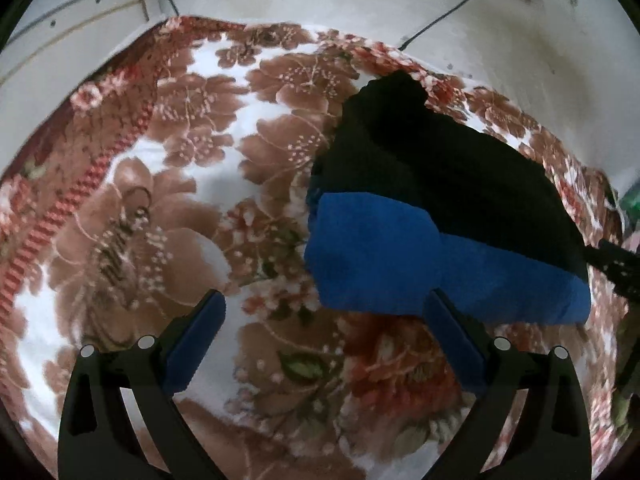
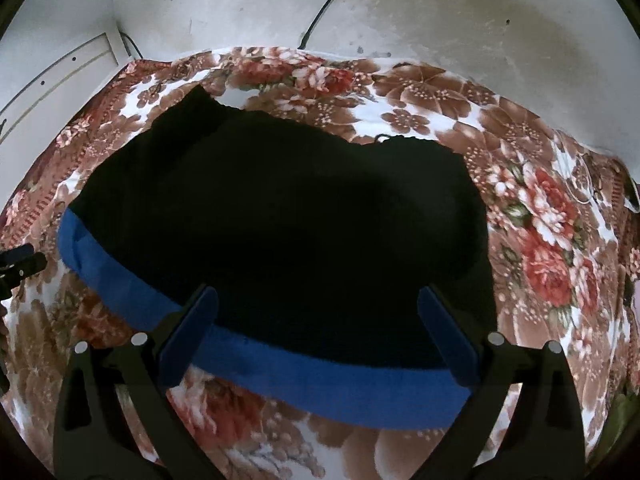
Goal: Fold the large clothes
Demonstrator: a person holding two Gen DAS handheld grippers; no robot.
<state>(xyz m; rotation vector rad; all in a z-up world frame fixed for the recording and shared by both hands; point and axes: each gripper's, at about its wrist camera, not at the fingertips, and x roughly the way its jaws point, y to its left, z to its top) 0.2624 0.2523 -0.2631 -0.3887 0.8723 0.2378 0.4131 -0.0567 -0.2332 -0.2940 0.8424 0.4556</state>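
Note:
A folded garment lies on the floral blanket, black on top (image 2: 280, 208) with a blue band (image 2: 320, 376) along its near edge. In the left wrist view the black part (image 1: 440, 176) and the blue part (image 1: 372, 252) lie to the right of centre. My left gripper (image 1: 324, 312) is open over bare blanket, its right finger just at the blue edge. My right gripper (image 2: 318, 304) is open, hovering over the garment's near edge, with nothing between its fingers. The right gripper's tip (image 1: 620, 268) shows at the right edge of the left wrist view.
The floral blanket (image 1: 160, 184) covers a bed that meets a white wall (image 2: 440, 12) at the back. A black cable (image 2: 324, 4) hangs down the wall. A white panel (image 1: 60, 36) stands at the far left. Bare blanket stretches left of the garment.

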